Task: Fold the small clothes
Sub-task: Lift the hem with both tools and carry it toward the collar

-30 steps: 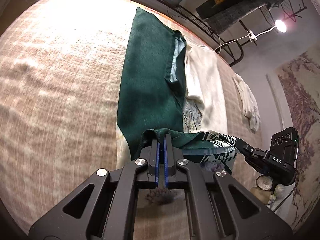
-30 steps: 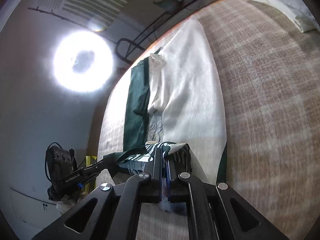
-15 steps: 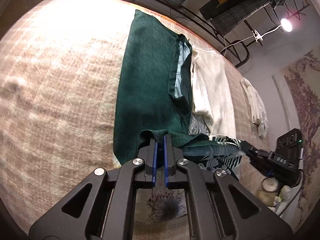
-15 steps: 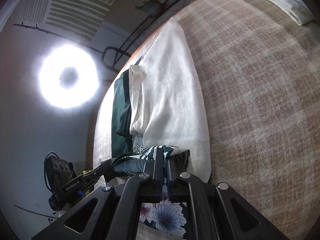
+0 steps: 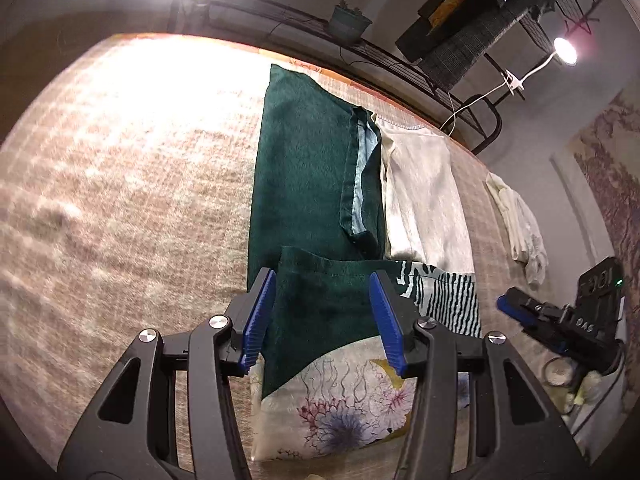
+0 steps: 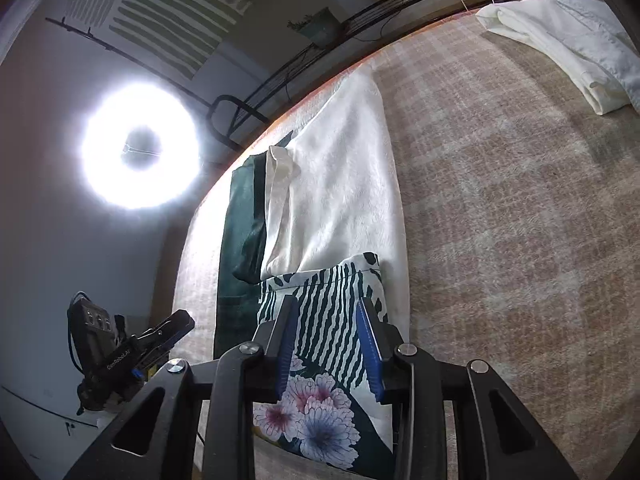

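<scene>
Lying flat, the patchwork garment [image 5: 320,216] shows green, white, striped, seemingly floral panels.

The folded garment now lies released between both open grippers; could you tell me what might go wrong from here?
The left gripper fingers straddle the garment; withdrawing could snag the fold and reopen it. The green flap and cream flap lie loosely overlapped and might shift during another fold.
</scene>
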`<state>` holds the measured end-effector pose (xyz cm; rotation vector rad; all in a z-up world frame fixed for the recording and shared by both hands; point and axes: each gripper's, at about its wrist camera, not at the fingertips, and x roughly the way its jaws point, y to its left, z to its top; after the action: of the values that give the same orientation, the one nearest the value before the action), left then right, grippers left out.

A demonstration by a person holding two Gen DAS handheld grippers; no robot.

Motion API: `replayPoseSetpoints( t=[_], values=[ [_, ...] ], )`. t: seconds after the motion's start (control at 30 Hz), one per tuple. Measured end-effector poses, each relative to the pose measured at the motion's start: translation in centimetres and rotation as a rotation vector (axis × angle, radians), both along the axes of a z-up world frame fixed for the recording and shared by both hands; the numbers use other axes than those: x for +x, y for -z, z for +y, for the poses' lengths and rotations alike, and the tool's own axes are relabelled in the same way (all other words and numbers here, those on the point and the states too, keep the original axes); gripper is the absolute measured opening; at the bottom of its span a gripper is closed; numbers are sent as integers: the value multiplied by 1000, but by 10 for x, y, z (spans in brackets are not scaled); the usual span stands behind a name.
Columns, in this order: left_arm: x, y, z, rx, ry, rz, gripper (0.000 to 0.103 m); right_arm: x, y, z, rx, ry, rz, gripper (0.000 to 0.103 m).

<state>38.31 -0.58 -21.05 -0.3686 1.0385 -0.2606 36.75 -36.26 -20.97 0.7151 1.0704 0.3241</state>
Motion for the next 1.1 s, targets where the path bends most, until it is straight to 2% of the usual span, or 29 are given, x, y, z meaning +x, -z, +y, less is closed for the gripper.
replayPoseSetpoints(
  t=[0.07,0.23,0.33,0.43,0.53,0.63,0.7,0.9,1.1],
  values=[
    [2,-2,0,11,0,-9,49,-2,-5,-2,-17,-1,-14,32],
    [19,-5,5,57,-8,-16,49,0,-27,1,-138,-39,-71,33],
    [39,-2,6,64,9,3,49,13,-35,3,-189,-56,-81,36],
    [62,1,11,60,11,6,49,34,-39,5,-293,-90,-106,40],
    [90,6,18,66,4,14,49,58,-34,0,-353,-114,-121,41],
    [122,14,27,46,-8,37,49,82,-26,-6,-374,-136,-116,41],
    [141,18,31,35,-25,43,49,100,-20,-14,-348,-142,-116,48],
    [193,33,26,40,-14,57,49,155,-3,-31,-289,-103,-133,47],
    [224,46,21,39,-20,52,49,203,18,-34,-271,-82,-120,47]
  ],
)
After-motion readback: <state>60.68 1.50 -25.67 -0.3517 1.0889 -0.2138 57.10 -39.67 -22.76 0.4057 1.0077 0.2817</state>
